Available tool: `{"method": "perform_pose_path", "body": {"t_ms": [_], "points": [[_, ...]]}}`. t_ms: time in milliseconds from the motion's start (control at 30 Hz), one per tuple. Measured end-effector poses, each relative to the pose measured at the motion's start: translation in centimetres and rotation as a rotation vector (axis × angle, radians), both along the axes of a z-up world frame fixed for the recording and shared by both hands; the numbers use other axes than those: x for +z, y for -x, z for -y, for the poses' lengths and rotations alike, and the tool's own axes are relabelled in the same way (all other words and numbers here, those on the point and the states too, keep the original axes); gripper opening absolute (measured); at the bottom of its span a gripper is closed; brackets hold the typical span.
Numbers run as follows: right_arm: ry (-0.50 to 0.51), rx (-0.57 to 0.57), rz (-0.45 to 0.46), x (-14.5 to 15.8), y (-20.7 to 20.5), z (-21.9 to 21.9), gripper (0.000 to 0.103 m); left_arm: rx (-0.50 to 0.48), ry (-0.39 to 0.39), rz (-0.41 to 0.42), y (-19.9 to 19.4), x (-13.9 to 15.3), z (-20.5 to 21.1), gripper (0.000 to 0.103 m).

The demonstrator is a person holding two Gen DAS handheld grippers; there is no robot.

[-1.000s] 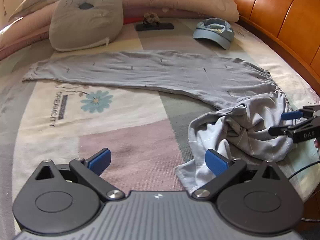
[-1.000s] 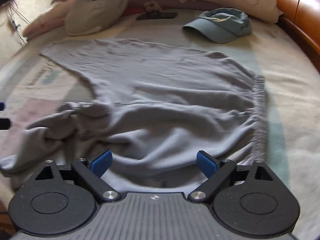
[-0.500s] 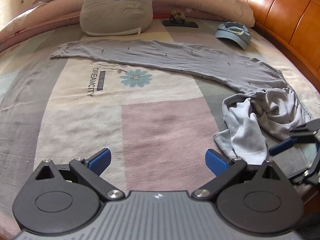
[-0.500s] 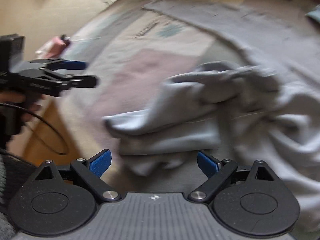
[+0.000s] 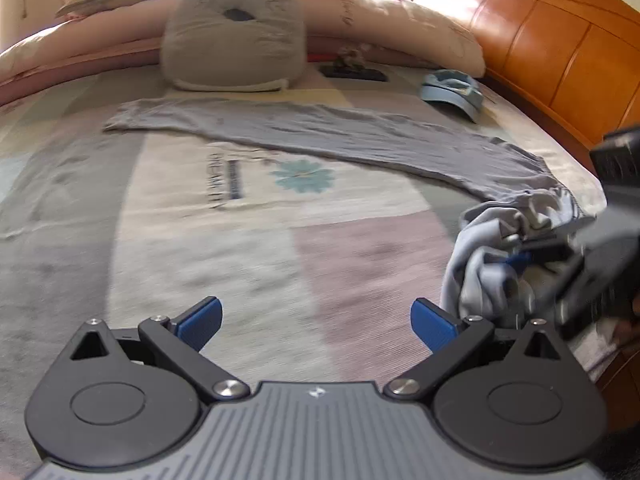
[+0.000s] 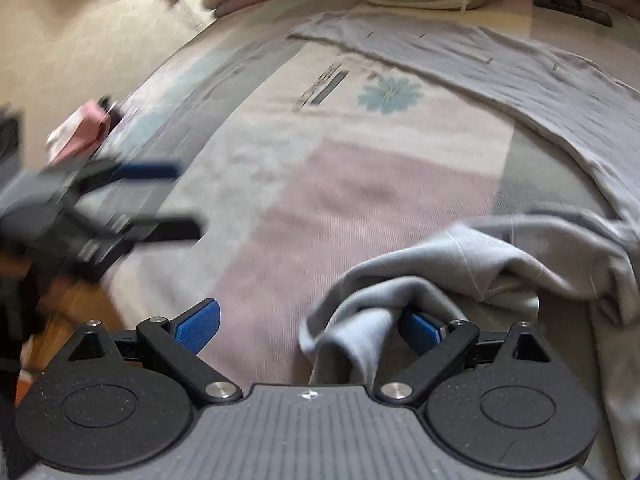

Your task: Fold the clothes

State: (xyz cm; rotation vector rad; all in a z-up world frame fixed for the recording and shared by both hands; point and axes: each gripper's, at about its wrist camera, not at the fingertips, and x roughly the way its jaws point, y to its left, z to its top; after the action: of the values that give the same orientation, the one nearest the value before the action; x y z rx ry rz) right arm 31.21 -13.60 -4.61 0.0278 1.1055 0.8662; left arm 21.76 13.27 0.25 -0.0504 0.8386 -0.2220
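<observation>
- A grey pair of trousers [image 5: 360, 140] lies on a patchwork bedspread [image 5: 200, 240]. One leg stretches flat across the upper half of the left wrist view; the other is bunched at the right edge.
- The left gripper [image 5: 316, 320] is wide open and empty, low in the frame over bare bedspread, with the bunched cloth just right of its right finger.
- The right gripper [image 6: 308, 326] is wide open too. A crumpled fold lies between its fingers, draped against the right pad [image 6: 420, 328], ungripped.
</observation>
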Motion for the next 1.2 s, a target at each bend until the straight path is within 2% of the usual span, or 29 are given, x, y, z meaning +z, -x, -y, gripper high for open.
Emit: {"method": "perform_pose_path", "body": {"t_ms": [100, 267, 567, 767, 900, 933, 1200], "points": [[-0.048, -0.056, 0.013, 1.3, -0.7, -0.5, 0.098, 0.02, 0.026, -0.01, 0.6, -0.8, -2.3, 0.1], [-0.002, -0.179, 0.023, 2.5, 0.4, 1.5, 0.099, 0.013, 0.1, -0.066, 0.6, -3.0, -4.0, 0.1], [0.121, -0.377, -0.037, 0.9, 3.8, 5.6, 0.099, -0.191, 0.174, -0.094, -1.5, -3.9, 0.2, 0.1], [0.156, -0.389, 0.017, 0.5, 5.2, 5.7, 0.099, -0.303, 0.164, -0.13, -1.9, -4.7, 3.9, 0.1], [0.229, -0.3, 0.144, 0.2, 3.7, 4.2, 0.099, -0.313, 0.138, -0.155, -1.5, -5.0, 4.9, 0.1], [0.23, -0.283, 0.148, 0.1, 3.4, 4.0, 0.099, -0.31, 0.13, -0.159, -1.3, -5.1, 4.9, 0.1], [0.14, -0.189, 0.034, -1.2, 2.3, 3.8, 0.103, -0.183, 0.091, -0.17, 1.0, -5.1, 4.2, 0.1]]}}
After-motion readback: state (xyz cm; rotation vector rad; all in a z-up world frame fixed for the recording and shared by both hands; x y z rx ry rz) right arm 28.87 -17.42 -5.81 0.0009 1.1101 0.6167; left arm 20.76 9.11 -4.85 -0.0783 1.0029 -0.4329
